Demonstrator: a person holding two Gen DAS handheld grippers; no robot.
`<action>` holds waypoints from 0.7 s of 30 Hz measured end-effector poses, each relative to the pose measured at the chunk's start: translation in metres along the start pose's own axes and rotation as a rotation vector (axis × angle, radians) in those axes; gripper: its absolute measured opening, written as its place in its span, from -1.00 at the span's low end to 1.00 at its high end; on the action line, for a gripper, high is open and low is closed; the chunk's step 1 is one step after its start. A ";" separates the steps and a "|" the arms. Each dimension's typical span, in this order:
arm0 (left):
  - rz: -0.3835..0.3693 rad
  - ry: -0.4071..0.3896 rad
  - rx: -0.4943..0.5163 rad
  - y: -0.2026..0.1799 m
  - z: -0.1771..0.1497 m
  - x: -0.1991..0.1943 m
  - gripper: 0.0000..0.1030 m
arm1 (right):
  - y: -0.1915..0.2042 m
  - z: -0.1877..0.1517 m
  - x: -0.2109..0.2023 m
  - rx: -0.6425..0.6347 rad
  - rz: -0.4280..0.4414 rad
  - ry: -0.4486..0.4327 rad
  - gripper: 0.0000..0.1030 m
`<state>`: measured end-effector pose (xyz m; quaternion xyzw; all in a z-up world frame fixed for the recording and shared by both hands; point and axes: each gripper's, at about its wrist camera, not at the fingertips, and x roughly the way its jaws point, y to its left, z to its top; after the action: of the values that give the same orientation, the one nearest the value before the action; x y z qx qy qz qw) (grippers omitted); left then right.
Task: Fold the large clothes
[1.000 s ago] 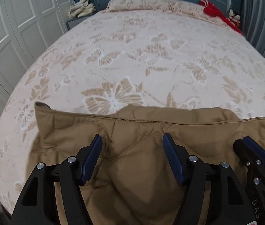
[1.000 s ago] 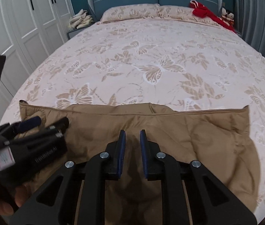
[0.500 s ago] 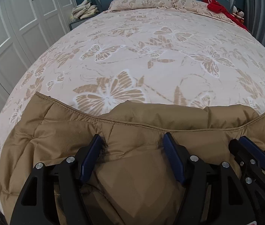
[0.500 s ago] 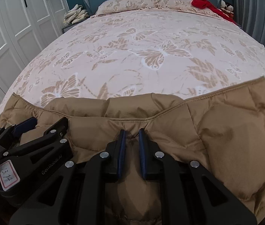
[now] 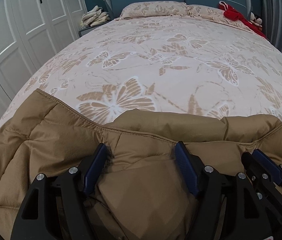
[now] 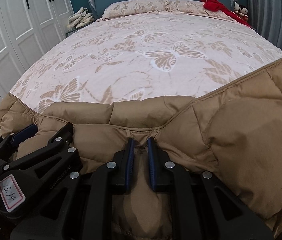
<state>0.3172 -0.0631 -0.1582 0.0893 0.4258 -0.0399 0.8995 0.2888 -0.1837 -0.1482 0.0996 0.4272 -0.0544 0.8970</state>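
Observation:
A tan quilted puffer jacket (image 5: 71,140) lies across the near end of the bed (image 5: 161,50), its stitched hem facing the headboard. My left gripper (image 5: 140,150) stands wide around a thick bunch of the jacket. Its blue pads (image 5: 99,160) dent the fabric while the jaws are opening. Just to the right, my right gripper (image 6: 140,142) is shut on a thin pinch of the jacket (image 6: 240,130) under the hem. The right gripper (image 5: 260,160) shows at the left view's edge. The left gripper (image 6: 50,128) shows in the right view.
The butterfly-print bedspread stretches beyond the jacket to two pillows (image 5: 153,9) and a blue headboard. A red garment (image 5: 234,15) lies at the far right corner. Folded cloths (image 5: 95,17) sit on a nightstand. White wardrobe doors (image 5: 21,30) stand left, grey curtains right.
Both grippers have sunk toward the bed with the jacket. Its hem, stretched straight a second ago, now sags and puffs, and the fabric spreads wider on both sides.

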 end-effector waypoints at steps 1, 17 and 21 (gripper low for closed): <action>0.000 -0.003 -0.002 0.000 0.000 0.001 0.34 | 0.000 -0.001 0.001 0.001 0.001 -0.004 -0.76; 0.000 -0.037 -0.031 0.002 -0.005 0.005 0.39 | -0.001 -0.002 0.008 0.006 0.002 -0.035 -0.77; 0.000 -0.045 -0.036 0.003 -0.005 0.006 0.40 | -0.002 -0.003 0.009 0.007 0.003 -0.044 -0.77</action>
<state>0.3173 -0.0592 -0.1659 0.0722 0.4058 -0.0341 0.9105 0.2917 -0.1850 -0.1569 0.1024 0.4072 -0.0568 0.9058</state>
